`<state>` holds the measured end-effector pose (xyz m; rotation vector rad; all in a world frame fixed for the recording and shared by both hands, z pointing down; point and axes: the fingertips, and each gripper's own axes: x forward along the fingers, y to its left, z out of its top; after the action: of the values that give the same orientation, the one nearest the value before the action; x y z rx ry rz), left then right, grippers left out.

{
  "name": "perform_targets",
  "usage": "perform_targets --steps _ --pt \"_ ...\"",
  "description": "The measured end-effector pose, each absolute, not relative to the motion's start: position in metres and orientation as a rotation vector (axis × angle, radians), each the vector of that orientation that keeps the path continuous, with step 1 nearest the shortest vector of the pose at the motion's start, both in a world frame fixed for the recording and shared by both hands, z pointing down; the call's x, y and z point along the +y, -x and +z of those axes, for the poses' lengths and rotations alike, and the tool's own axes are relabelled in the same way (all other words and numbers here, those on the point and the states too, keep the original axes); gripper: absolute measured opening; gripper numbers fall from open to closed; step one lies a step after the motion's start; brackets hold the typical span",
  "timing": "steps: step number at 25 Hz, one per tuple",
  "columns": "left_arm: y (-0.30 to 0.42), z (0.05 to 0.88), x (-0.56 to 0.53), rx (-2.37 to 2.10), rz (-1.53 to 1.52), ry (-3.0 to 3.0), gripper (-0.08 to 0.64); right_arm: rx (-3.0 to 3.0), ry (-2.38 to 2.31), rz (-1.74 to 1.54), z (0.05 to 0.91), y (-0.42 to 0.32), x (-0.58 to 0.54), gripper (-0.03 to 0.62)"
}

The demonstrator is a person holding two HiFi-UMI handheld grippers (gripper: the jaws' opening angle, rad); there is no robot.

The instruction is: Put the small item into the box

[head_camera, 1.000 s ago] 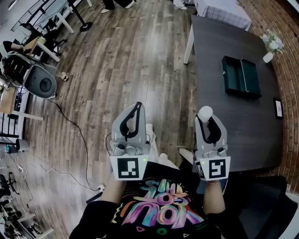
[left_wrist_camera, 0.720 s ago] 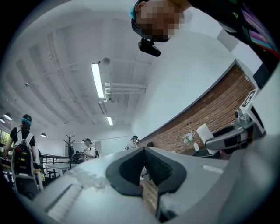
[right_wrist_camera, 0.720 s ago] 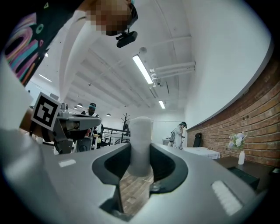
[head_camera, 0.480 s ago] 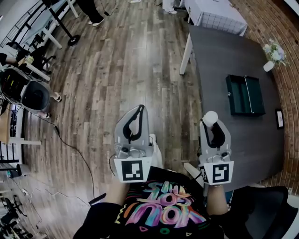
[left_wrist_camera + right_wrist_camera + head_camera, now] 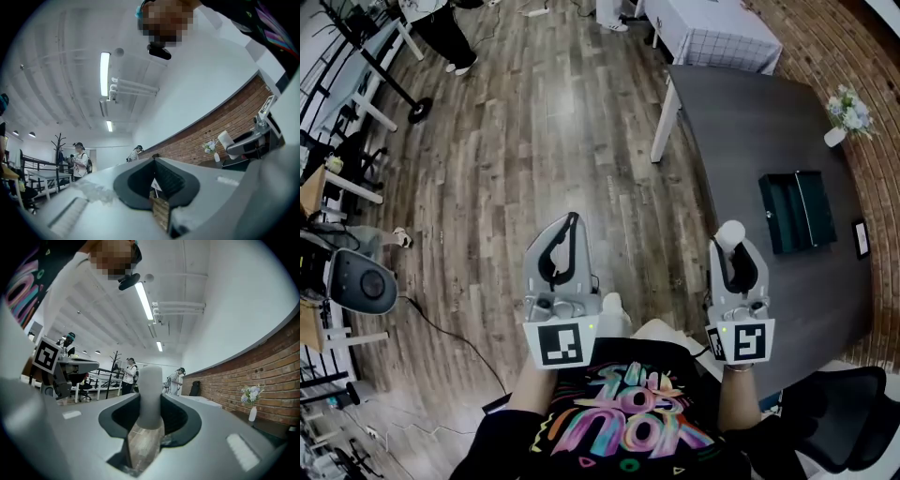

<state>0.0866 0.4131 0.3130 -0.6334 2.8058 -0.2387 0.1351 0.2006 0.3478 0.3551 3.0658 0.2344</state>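
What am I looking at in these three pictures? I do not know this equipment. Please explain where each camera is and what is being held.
There is no robot here. A person holds one hand tool in each hand, and each tool ends in a two-jaw claw. The picture from above comes from a camera on the person's head. The other two pictures come from cameras riding on each tool, looking along its jaws, so you also see the room and ceiling behind.

The left claw is closed with nothing in it. The right claw grips a small white cylinder. Both are held close to the person's body, next to a dark table. On that table lie an open dark green box and a small vase of flowers.
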Motion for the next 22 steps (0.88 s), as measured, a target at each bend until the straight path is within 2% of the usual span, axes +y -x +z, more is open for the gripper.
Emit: perform_targets --steps 13,22 --pt "-0.019 0.322 0.39 2.805 -0.197 0.722 0.002 3.131 -0.231 0.238 0.362 -0.089 0.174 0.13" --pt "0.079 0.332 0.31 2.749 -0.235 0.848 0.002 3.139 -0.127 0.212 0.379 -0.006 0.11 0.13"
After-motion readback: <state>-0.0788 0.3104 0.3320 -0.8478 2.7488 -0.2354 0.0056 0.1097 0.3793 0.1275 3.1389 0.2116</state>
